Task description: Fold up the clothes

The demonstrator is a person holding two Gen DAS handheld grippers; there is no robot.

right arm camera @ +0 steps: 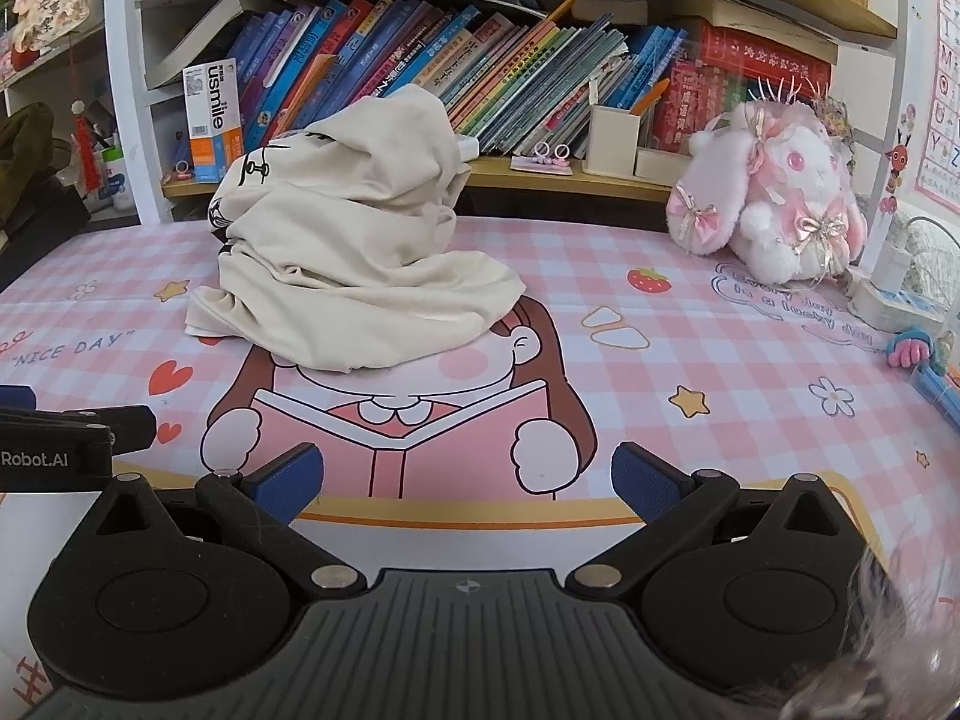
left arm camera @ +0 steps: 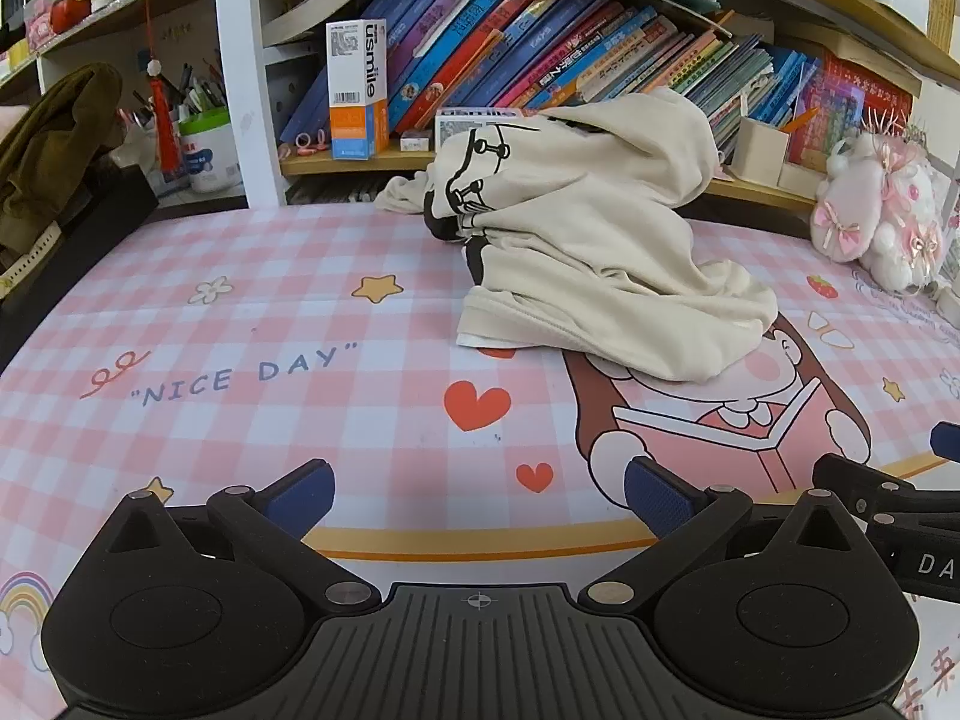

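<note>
A cream garment with a black print [left arm camera: 588,240] lies crumpled in a heap on the pink checked table mat [left arm camera: 240,348], toward the back. It also shows in the right wrist view [right arm camera: 354,246]. My left gripper [left arm camera: 480,495] is open and empty, low over the mat's near edge, well short of the garment. My right gripper [right arm camera: 468,483] is open and empty, beside the left one, also short of the garment. The right gripper's fingers show at the right edge of the left wrist view [left arm camera: 888,498]; the left gripper's body shows at the left edge of the right wrist view [right arm camera: 72,438].
A bookshelf full of books [left arm camera: 540,48] stands behind the table. A pink plush rabbit [right arm camera: 774,198] sits at the back right, with a power strip [right arm camera: 894,300] beside it. A dark olive garment [left arm camera: 48,138] hangs at the far left. A pen cup [left arm camera: 204,144] stands at the back left.
</note>
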